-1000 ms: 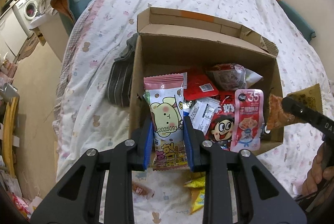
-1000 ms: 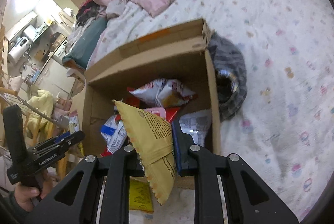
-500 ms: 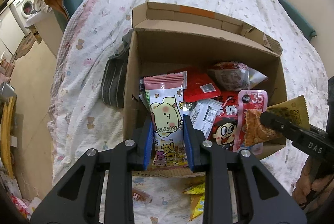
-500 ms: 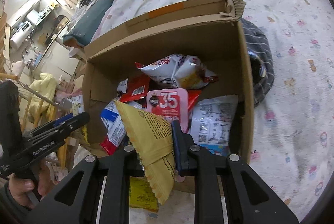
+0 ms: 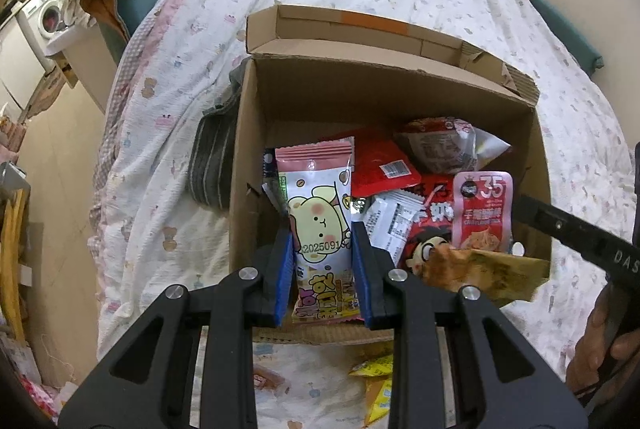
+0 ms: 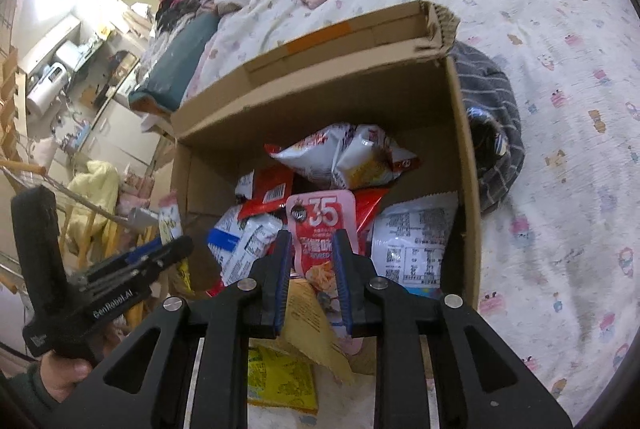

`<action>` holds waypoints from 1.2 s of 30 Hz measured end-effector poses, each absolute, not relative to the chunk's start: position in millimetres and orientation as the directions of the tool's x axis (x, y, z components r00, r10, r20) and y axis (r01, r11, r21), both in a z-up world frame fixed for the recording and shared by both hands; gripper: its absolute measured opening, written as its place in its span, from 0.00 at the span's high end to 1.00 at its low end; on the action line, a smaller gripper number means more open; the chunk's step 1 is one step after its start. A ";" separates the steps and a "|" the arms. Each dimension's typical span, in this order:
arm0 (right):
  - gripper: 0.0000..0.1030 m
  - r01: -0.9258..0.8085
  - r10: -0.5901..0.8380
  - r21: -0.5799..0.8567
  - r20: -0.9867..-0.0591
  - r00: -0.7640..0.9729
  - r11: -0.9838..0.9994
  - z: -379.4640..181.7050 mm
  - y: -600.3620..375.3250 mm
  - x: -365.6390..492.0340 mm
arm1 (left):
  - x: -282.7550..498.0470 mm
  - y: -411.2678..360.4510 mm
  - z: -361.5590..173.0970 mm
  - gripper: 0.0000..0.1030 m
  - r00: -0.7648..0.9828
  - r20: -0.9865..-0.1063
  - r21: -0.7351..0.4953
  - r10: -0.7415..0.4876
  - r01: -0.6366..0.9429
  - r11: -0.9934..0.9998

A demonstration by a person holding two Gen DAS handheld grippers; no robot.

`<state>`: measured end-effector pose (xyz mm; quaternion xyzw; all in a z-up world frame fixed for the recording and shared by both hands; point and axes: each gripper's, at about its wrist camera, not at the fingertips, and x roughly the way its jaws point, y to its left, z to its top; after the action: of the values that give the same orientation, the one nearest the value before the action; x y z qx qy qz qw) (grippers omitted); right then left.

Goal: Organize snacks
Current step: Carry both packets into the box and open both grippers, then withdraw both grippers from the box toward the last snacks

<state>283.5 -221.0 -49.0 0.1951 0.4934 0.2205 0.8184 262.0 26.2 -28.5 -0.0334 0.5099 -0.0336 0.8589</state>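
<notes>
Cluttered bedroom, cardboard box (image 5: pixel 400 97) on the bed (image 5: pixel 168 133); left claw (image 5: pixel 322 265) clamps the bear packet (image 5: pixel 320 213), right claw (image 6: pixel 310 271) open around the yellow packet (image 6: pixel 316 329).

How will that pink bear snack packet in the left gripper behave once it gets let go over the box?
The pink bear packet looks thin and light, so it would probably drop softly. It stands straight between the left gripper fingers, suggesting some stiffness. Landing on the uneven pile in the cardboard box, it may well slide or tip over.

Home bedroom: bed (image 5: pixel 400 9), washing machine (image 5: pixel 46 15)
</notes>
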 end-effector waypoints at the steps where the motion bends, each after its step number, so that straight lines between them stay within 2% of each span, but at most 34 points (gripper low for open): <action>1: 0.77 -0.166 0.551 0.536 -0.720 0.421 0.828 -48.1 -221.9 283.4 | 261.6 25.7 -27.9 0.77 0.478 -0.873 -0.092 -0.094 0.027 0.995; 4: 0.73 -0.157 0.545 0.536 -0.713 0.441 0.829 -45.0 -226.6 283.2 | 259.6 22.9 -25.3 0.75 0.486 -0.869 -0.081 -0.091 0.043 0.996; 5: 0.60 -0.154 0.544 0.538 -0.711 0.444 0.829 -44.3 -227.7 283.4 | 258.7 22.2 -23.9 0.73 0.491 -0.866 -0.079 -0.092 0.048 0.996; 6: 0.40 -0.151 0.547 0.543 -0.707 0.449 0.826 -43.4 -229.5 283.4 | 257.8 21.5 -22.6 0.66 0.497 -0.863 -0.078 -0.093 0.052 0.996; 7: 0.35 -0.147 0.554 0.555 -0.696 0.458 0.819 -41.6 -231.4 282.8 | 256.6 20.5 -20.3 0.62 0.506 -0.857 -0.073 -0.093 0.059 0.996; 8: 0.33 -0.147 0.558 0.562 -0.687 0.466 0.814 -41.2 -232.9 283.2 | 255.8 20.1 -18.3 0.54 0.515 -0.853 -0.068 -0.090 0.062 0.996; 12: 0.29 -0.152 0.540 0.545 -0.677 0.500 0.824 -33.6 -235.5 281.2 | 251.5 17.0 -9.7 0.36 0.552 -0.829 -0.051 -0.087 0.082 0.995; 14: 0.28 -0.147 0.542 0.550 -0.677 0.498 0.822 -34.0 -236.5 281.9 | 251.2 16.8 -8.3 0.31 0.555 -0.828 -0.049 -0.087 0.082 0.995; 36: 0.28 -0.138 0.529 0.541 -0.682 0.505 0.830 -25.3 -238.5 257.6 | 225.6 40.1 -6.7 0.31 0.557 -0.829 -0.055 -0.052 0.012 0.998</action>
<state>257.6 -238.5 -25.3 0.2142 0.4560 0.1983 0.8408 225.6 40.1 -6.7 -0.0216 0.4702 -0.0181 0.8821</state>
